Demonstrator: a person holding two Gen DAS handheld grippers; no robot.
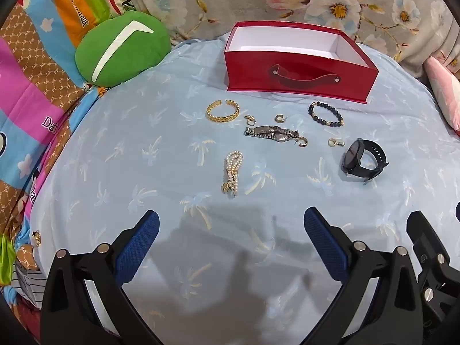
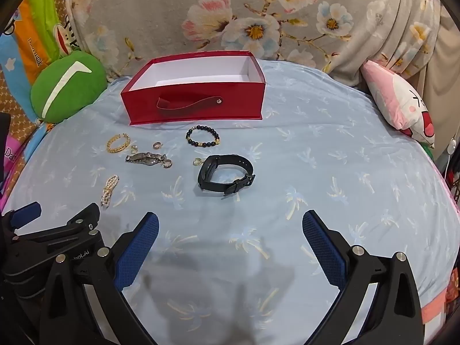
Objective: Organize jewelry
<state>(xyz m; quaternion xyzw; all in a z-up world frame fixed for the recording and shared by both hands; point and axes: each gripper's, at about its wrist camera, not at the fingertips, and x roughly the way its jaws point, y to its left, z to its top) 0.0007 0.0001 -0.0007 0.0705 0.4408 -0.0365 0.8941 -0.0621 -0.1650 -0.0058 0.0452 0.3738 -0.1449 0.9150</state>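
1. Both grippers hang nearest over the blue sheet (image 1: 86,178) — left gripper (image 1: 231,227) and right gripper (image 2: 230,227), each spread wide and holding nothing.
2. Red box (image 2: 195,109) sits far back, open, its white inside bare.
3. Black watch (image 2: 225,176) lies right of the cluster.
4. Silver watch (image 1: 271,133) lies mid-cluster — gold bangle (image 1: 222,110) far left, bead bracelet (image 1: 326,114) far right.
5. Pearl strand (image 1: 231,174) lies nearest; small earrings (image 1: 279,118) are scattered between.

Left gripper (image 1: 231,222) and right gripper (image 2: 230,224) side by side, low, jaws wide apart, both holding nothing.
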